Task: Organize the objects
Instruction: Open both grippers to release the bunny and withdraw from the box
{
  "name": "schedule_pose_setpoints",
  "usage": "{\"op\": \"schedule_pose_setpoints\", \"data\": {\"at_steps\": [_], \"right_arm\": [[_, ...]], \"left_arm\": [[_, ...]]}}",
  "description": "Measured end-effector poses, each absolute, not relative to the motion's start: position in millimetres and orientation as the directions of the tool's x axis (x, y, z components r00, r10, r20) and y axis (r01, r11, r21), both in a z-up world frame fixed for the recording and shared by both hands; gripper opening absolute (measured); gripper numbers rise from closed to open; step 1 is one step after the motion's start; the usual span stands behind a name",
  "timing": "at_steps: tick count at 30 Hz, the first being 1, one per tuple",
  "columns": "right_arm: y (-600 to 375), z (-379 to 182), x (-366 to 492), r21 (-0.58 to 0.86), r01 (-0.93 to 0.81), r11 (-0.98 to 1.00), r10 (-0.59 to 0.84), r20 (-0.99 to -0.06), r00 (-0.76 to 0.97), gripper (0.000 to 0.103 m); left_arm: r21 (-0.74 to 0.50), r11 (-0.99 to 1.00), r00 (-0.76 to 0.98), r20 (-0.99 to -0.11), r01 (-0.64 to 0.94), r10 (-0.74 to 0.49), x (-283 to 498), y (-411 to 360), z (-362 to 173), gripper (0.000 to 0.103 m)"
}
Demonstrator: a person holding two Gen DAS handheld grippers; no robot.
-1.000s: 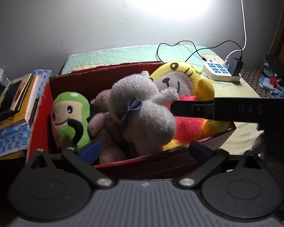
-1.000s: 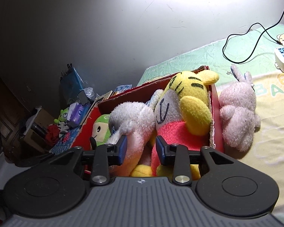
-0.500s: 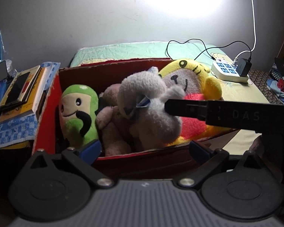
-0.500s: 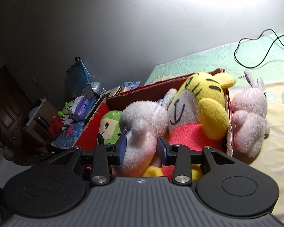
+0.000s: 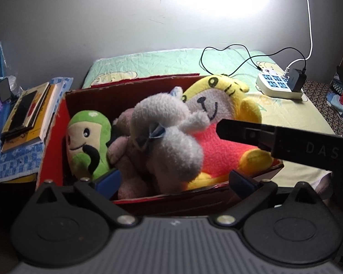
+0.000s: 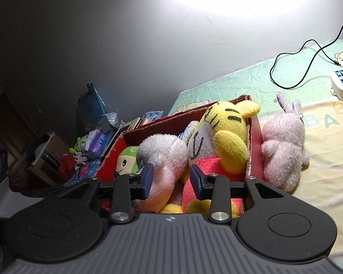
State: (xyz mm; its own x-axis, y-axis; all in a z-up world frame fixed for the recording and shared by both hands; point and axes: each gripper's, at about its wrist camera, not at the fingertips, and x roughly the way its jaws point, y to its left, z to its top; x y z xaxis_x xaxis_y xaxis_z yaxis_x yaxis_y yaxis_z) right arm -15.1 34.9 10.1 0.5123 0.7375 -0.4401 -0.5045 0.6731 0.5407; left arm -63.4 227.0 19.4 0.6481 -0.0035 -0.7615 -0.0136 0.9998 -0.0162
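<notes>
Red cardboard box [image 5: 54,137] sits straight ahead of the left claw [image 5: 173,181], packed full. Inside, left to right: green toy [image 5: 87,141] with a moustache, a brownish-pink toy [image 5: 123,153] half buried, a grey plush [image 5: 169,141] on top in the middle, and a big yellow and red tiger toy [image 5: 219,123] filling the right end. The tiger's head rises above the box rim.

Left claw hangs at the near wall of the box, its blue pads spread wide, nothing between them. Right claw [image 6: 171,180] comes in over the box's right end; its pads stand partly apart on either side of the grey plush's [image 6: 164,159] lower end. Cannot tell if the pads press on it or just flank it. In the left view the right claw's black finger [image 5: 244,132] crosses in front of the tiger.

Little free room left in the box; only a dark gap behind the green toy. Near rim sits just ahead of the left pads.

Pink bunny [image 6: 283,143] lies outside on the bed sheet [image 6: 327,164], touching the right outer wall of the box [image 6: 255,150]. Beyond it the sheet is open. Farther ahead and right, a white power strip [image 5: 279,86] with a black charger and trailing cables. Left of the box, a stack of books [image 5: 27,116] with a dark phone on top, on a blue checked cloth [image 5: 11,159].
</notes>
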Motion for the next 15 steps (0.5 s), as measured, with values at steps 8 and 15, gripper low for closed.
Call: {"op": "schedule_pose_setpoints", "data": {"at_steps": [8,15], "right_arm": [[3,18,-13,0.546,-0.472,0.692,0.714,-0.422,0.56,0.04],[-31,18,-7,0.55,-0.441,0.709,0.693,-0.43,0.578,0.04]], "left_arm": [[0.024,1.0,0.664,-0.748,-0.003,0.02,-57,193,38,0.1],[0.019,1.0,0.664,-0.747,0.021,0.001,-48,157,43,0.1]]}}
